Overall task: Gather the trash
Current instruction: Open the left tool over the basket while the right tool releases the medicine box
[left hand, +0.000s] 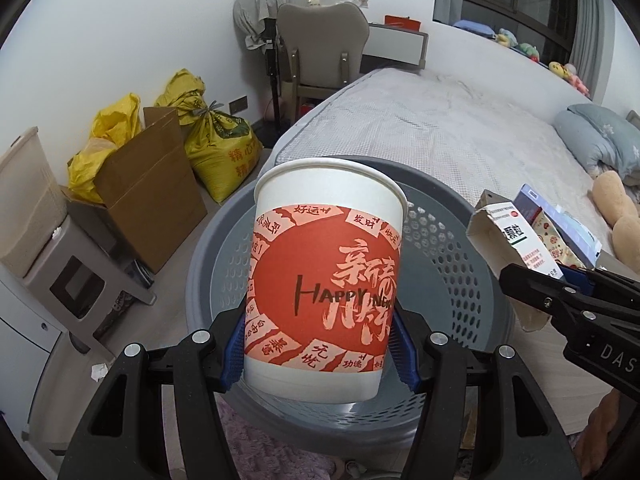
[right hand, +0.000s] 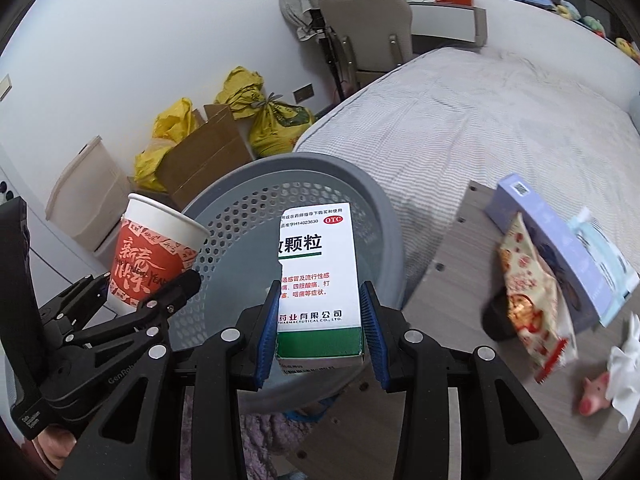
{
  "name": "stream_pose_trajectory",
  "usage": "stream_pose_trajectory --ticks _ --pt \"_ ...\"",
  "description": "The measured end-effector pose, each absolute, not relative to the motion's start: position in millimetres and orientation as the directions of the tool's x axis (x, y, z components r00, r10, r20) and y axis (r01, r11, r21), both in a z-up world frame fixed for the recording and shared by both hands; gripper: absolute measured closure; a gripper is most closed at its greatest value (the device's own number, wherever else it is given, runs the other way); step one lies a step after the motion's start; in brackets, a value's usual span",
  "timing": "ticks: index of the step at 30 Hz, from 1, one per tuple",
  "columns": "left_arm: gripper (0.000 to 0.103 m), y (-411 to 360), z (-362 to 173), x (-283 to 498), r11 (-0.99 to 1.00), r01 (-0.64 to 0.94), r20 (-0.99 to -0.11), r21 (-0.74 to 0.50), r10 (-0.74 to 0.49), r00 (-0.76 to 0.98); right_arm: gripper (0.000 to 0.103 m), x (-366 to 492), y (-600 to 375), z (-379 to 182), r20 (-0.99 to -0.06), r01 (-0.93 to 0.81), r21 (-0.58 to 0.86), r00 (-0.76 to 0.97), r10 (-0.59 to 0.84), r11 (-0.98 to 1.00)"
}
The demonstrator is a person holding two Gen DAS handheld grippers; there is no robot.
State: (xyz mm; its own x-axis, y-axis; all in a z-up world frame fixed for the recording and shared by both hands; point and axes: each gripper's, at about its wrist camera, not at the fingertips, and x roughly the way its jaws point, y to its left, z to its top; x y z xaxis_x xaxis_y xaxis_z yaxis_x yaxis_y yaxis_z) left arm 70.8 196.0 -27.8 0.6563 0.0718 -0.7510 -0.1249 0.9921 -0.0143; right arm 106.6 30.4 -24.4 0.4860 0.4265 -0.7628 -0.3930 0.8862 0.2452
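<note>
Bed point(left hand: 440, 128) with pale quilted cover fills right half of room. Blue-grey pillow point(left hand: 604, 136) at its far right; tan plush toy point(left hand: 620, 212) below it. Beige chair point(left hand: 322, 46) at the bed's far end, grey cloth point(left hand: 256, 8) draped on a stand beside it. Against left wall: yellow sacks point(left hand: 218, 140), open cardboard box point(left hand: 148, 184), beige bin point(left hand: 28, 200). Small plush toys point(left hand: 528, 50) line the window ledge. Crumpled paper scrap point(left hand: 98, 372) on floor.
</note>
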Motion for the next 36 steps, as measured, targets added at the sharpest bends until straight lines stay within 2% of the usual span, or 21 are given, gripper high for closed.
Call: stream_pose_trajectory --ticks 8,11,13,36 --pt "0.043 208 -28 78 0.989 -0.151 -0.757 -0.002 0.097 0.646 0.065 119 47 -28 -0.762 -0.417 0.251 0.471 0.444 0.874" --pt "0.031 214 -27 77 0.986 -0.167 -0.756 -0.004 0.107 0.645 0.059 118 48 -27 -0.760 -0.417 0.237 0.483 0.435 0.878" --pt "0.030 217 -26 76 0.984 -0.178 -0.753 -0.005 0.113 0.648 0.051 116 46 -26 -0.755 -0.414 0.234 0.492 0.433 0.880" --pt "0.016 229 -21 63 0.965 -0.258 -0.737 0.045 0.206 0.643 0.050 104 48 -24 -0.757 -0.404 0.206 0.512 0.407 0.891"
